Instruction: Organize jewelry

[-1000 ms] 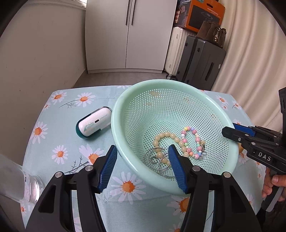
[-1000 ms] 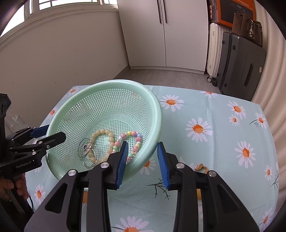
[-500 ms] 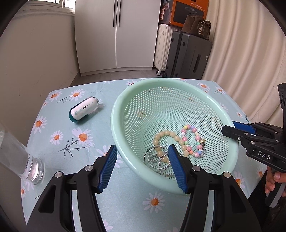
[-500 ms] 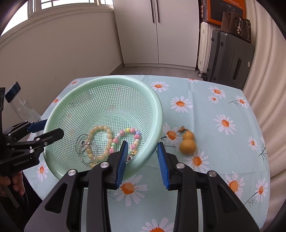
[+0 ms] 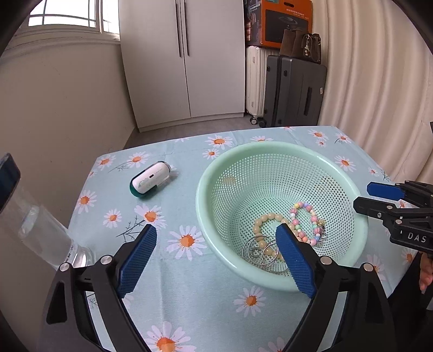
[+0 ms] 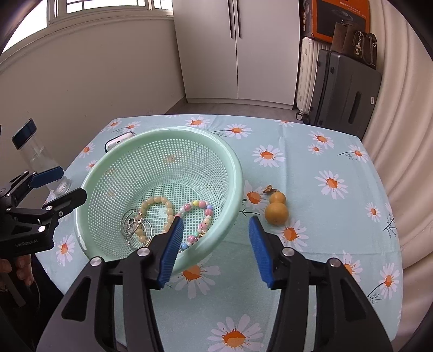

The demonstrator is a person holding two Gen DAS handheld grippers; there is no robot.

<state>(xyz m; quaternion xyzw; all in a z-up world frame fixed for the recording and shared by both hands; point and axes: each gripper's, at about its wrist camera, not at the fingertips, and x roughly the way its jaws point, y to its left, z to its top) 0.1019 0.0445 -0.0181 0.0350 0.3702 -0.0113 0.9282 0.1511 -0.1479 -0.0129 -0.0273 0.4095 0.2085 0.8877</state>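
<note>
Daisy-printed blue cloth (image 6: 311, 151) is seen spread over the table, with a white cupboard (image 5: 184, 59), suitcases (image 6: 346, 94) and an orange box (image 5: 281, 21) lined up against the far wall. Dominating the table is the green mesh basket (image 5: 270, 162), set down just beyond both tools. Off to the left edge a clear bottle (image 5: 29, 224) with a dark cap is stood upright, and a white-and-teal case (image 5: 150, 182) is laid flat well apart from the basket.

Inside the basket the jewelry is already gathered: a cream bead bracelet (image 5: 266, 219), a pastel bead bracelet (image 5: 308, 214) beside it, and thin silver hoops (image 5: 257, 250) resting against the cream beads. One small piece is left outside — an orange gourd charm (image 6: 276, 209) lying on the cloth just right of the basket rim. By the look of things, most of the sorting is done and that charm is judged the remaining item to be collected.

The left gripper (image 5: 216, 260) is held spread wide, nothing between its blue pads. The right gripper (image 6: 215, 243) is likewise held apart and empty, its left finger over the basket rim, the charm just ahead of its right finger.

Lettering "DAS" is read on the right tool's body, "GenRobot.AI" on the left one. Print on the orange box is too small to be made out.
</note>
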